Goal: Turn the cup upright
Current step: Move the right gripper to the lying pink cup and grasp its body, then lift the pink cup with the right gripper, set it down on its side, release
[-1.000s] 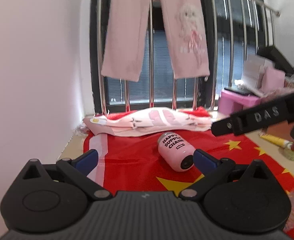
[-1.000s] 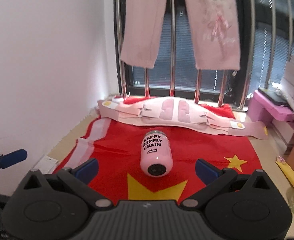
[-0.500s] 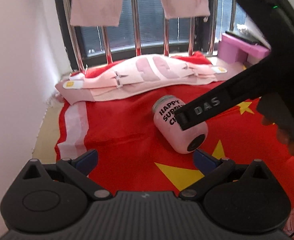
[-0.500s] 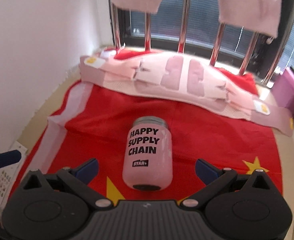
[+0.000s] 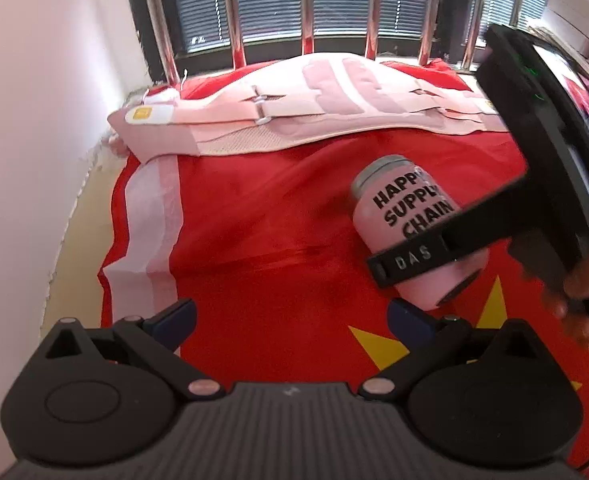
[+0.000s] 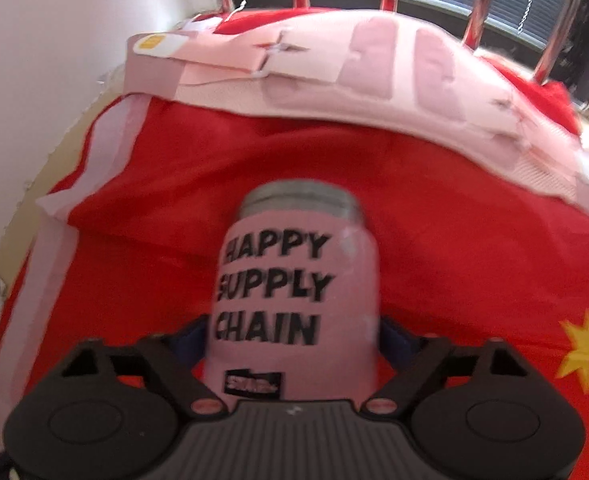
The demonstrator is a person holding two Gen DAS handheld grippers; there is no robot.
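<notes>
Our right gripper's [image 6: 292,336] fingers [image 6: 192,334] straddle the pink cup [image 6: 294,300], one on each flank near its base end, but blur and the cup's body hide the pads, so we cannot tell whether they press the wall or only bracket it. Our left gripper [image 5: 290,314] stands spread and empty, holding nothing, over bare red cloth [image 5: 262,220] toward the near edge.

The cup lies on its side in the middle of the cloth, grey rim pointing at the far edge, where the pink padded band [image 5: 294,108] lies across it.

What worries us:
- The wall is round and looks smooth; a loose pinch so near the base could let the cup spin or squirt forward as we tilt it.
- The cloth is soft and creased, so the cup may drag a fold with it and then stand crooked or topple.
- Our left gripper sits just beside the cup's base in its own view; a wide swing of the right could knock into it.
</notes>
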